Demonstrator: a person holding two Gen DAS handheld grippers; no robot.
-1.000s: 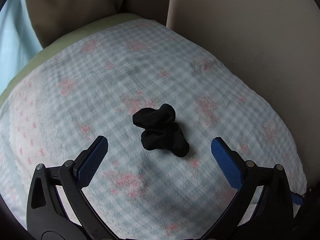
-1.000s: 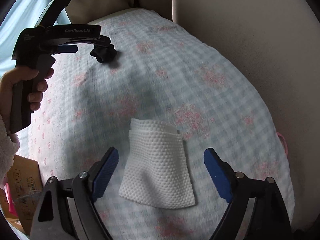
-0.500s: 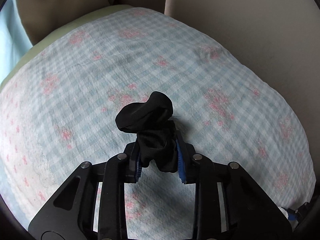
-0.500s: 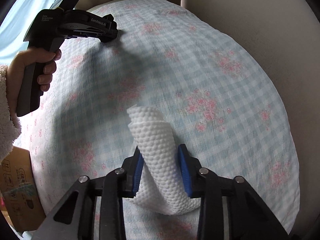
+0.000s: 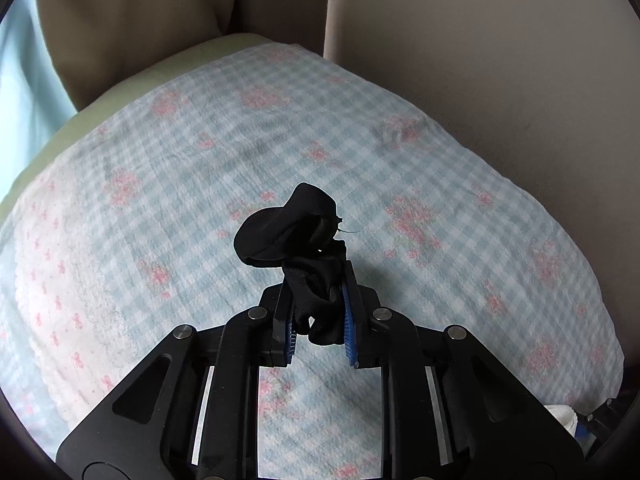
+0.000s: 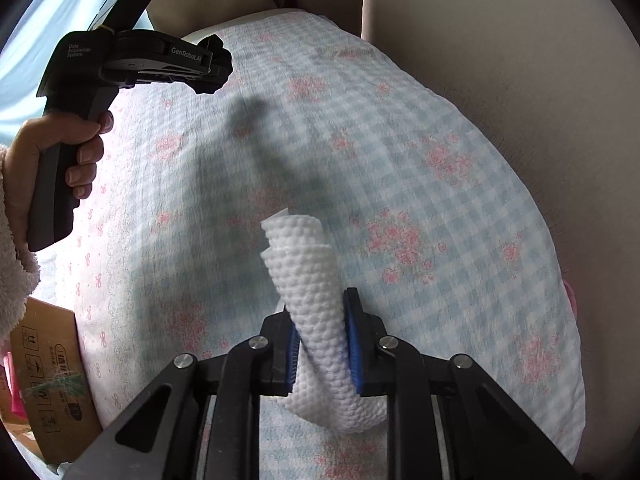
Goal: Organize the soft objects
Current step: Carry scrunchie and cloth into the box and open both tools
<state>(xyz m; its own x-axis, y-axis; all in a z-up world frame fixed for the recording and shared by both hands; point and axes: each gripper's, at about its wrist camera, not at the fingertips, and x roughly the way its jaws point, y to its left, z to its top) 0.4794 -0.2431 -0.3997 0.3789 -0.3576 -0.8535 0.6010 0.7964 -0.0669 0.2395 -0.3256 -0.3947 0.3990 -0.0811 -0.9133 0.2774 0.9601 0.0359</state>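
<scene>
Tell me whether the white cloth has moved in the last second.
Yes. The white cloth, flat on the checked blanket before, is now pinched in the right tongs, bunched upward.

Both wrist cameras look forward and down along their own claws at close range over a checked floral blanket (image 5: 280, 152) beside a beige cushion (image 6: 500, 40); the right view also takes in the left claw (image 6: 212, 68) at upper left.
</scene>
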